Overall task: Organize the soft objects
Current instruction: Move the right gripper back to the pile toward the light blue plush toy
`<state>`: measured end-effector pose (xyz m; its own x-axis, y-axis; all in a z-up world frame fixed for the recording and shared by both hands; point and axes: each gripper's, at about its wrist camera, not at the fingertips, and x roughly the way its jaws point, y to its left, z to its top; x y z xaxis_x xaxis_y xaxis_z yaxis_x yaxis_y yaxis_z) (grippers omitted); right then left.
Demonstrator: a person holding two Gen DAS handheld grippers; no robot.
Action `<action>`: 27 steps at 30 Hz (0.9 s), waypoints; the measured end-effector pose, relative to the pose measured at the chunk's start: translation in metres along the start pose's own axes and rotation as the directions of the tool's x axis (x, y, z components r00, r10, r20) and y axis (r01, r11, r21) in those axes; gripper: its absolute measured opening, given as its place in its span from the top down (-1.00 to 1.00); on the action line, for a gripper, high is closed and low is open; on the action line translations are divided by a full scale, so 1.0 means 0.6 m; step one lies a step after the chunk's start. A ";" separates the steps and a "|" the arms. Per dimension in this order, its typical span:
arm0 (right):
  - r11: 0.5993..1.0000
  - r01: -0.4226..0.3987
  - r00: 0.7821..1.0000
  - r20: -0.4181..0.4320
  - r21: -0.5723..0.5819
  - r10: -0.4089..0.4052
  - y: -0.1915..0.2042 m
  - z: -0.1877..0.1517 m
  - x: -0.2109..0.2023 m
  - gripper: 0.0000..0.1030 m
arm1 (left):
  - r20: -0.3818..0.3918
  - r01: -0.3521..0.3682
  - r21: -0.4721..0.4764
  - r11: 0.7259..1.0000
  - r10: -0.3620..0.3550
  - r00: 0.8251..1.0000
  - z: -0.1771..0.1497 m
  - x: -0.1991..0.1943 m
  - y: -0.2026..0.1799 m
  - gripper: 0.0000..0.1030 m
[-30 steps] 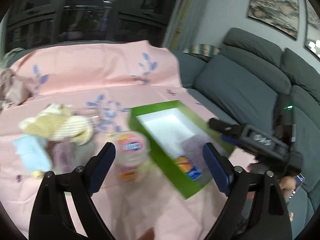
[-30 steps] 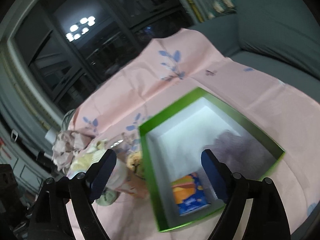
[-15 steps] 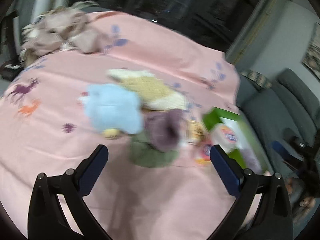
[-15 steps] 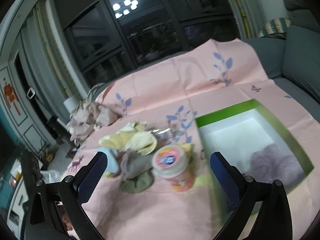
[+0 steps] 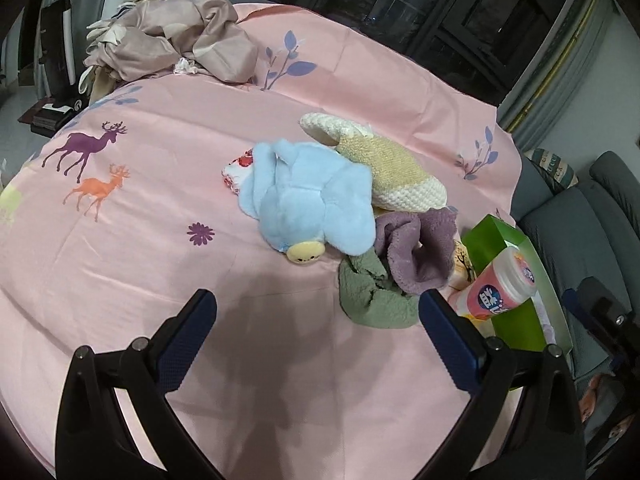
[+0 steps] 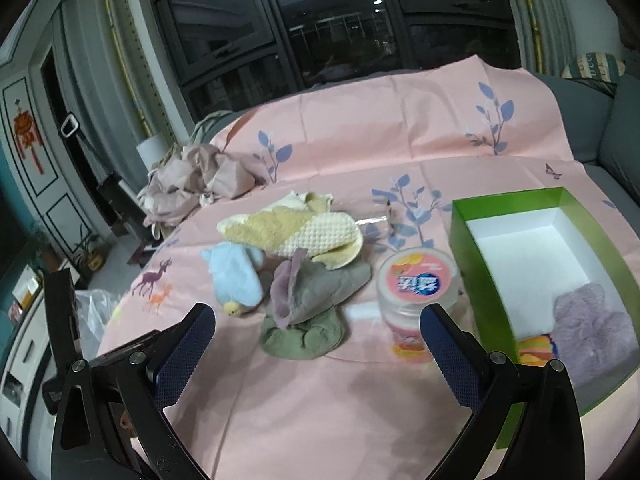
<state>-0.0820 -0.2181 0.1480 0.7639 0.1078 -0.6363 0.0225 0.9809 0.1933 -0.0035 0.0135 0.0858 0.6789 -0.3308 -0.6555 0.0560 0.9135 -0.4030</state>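
A pile of soft things lies on the pink cloth: a light blue plush (image 5: pixel 308 200) (image 6: pixel 236 276), a yellow-and-cream knit towel (image 5: pixel 384 168) (image 6: pixel 296 236), a purple cloth (image 5: pixel 416 252) (image 6: pixel 288 292) and a green cloth (image 5: pixel 372 296) (image 6: pixel 300 336). A green box (image 6: pixel 476 256) (image 5: pixel 488 240) at the right holds a lilac fluffy piece (image 6: pixel 588 328) and a small orange pack (image 6: pixel 534 346). My left gripper (image 5: pixel 316 336) is open and empty, short of the pile. My right gripper (image 6: pixel 316 344) is open and empty above the green cloth.
A pink-lidded plastic jar (image 6: pixel 416 288) (image 5: pixel 496 288) stands between the pile and the box. A crumpled beige fabric heap (image 5: pixel 176 44) (image 6: pixel 192 180) lies at the far edge. A grey sofa (image 5: pixel 592 232) is at the right. The left gripper's body (image 6: pixel 60 344) shows at the lower left.
Both grippers have swung left, away from the box toward the soft pile. The left one now faces the blue plush; the right one has backed off from over the box. Both stayed open.
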 end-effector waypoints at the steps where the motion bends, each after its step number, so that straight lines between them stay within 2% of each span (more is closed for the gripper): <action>1: 1.000 -0.003 1.000 -0.004 -0.004 0.003 0.003 -0.001 0.004 -0.99 | -0.002 0.006 -0.004 1.000 -0.006 1.000 0.001 0.001 0.001 -0.95; 4: 1.000 -0.003 1.000 -0.024 -0.019 0.003 0.011 -0.004 0.012 -0.99 | -0.019 -0.003 -0.001 1.000 0.003 1.000 0.001 0.004 0.004 -0.95; 7: 1.000 0.010 0.999 -0.038 -0.020 -0.010 0.012 -0.007 0.019 -0.99 | -0.021 -0.046 0.034 0.998 0.047 0.999 0.003 0.007 0.009 -0.94; 13: 1.000 -0.002 0.998 -0.063 -0.005 0.001 0.021 -0.011 0.030 -0.99 | 0.002 -0.045 0.019 0.999 0.045 0.999 0.009 -0.005 0.025 -0.93; 16: 1.000 -0.013 0.996 -0.087 -0.013 0.012 0.033 -0.010 0.033 -0.99 | 0.033 -0.076 0.024 0.997 0.075 0.997 0.015 -0.015 0.031 -0.93; 22: 1.000 -0.012 0.996 -0.089 -0.014 0.011 0.064 0.018 0.045 -0.99 | 0.027 -0.081 -0.036 0.996 0.082 0.996 0.025 -0.017 0.059 -0.94; 27: 1.000 -0.004 0.992 -0.127 -0.030 0.000 0.101 0.057 0.103 -0.99 | 0.016 -0.099 -0.049 0.994 0.100 0.995 0.027 -0.013 0.066 -0.87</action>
<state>-0.0112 -0.1574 0.1462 0.6759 0.1278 -0.7259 -0.0003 0.9849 0.1731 0.0054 0.0560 0.0854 0.6930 -0.2337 -0.6820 -0.0478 0.9290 -0.3670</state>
